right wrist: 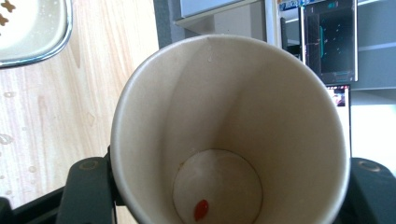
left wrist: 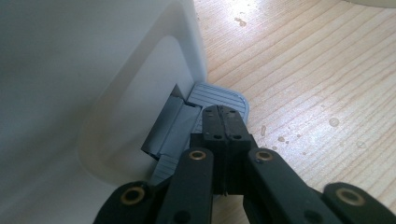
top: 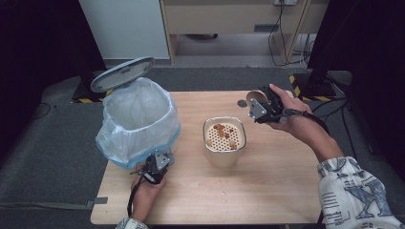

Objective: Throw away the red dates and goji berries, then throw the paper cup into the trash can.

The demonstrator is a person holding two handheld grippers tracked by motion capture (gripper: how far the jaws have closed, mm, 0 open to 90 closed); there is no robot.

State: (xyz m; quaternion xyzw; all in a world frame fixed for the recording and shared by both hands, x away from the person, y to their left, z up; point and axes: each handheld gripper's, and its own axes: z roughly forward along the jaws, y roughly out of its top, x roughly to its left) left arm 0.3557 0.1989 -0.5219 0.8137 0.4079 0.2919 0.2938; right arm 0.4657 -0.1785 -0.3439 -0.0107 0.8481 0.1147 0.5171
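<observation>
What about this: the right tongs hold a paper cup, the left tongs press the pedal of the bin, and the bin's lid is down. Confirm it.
Not quite: the lid is up, as the high view shows, with the bin open. The rest stands: the right tongs hold the paper cup, and the left tongs press the pedal.

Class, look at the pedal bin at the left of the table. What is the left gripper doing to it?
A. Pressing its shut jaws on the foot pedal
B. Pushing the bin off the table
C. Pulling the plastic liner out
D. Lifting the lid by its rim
A: the left gripper rests its shut jaws on the grey pedal at the foot of the bin, whose lid stands raised.
</observation>
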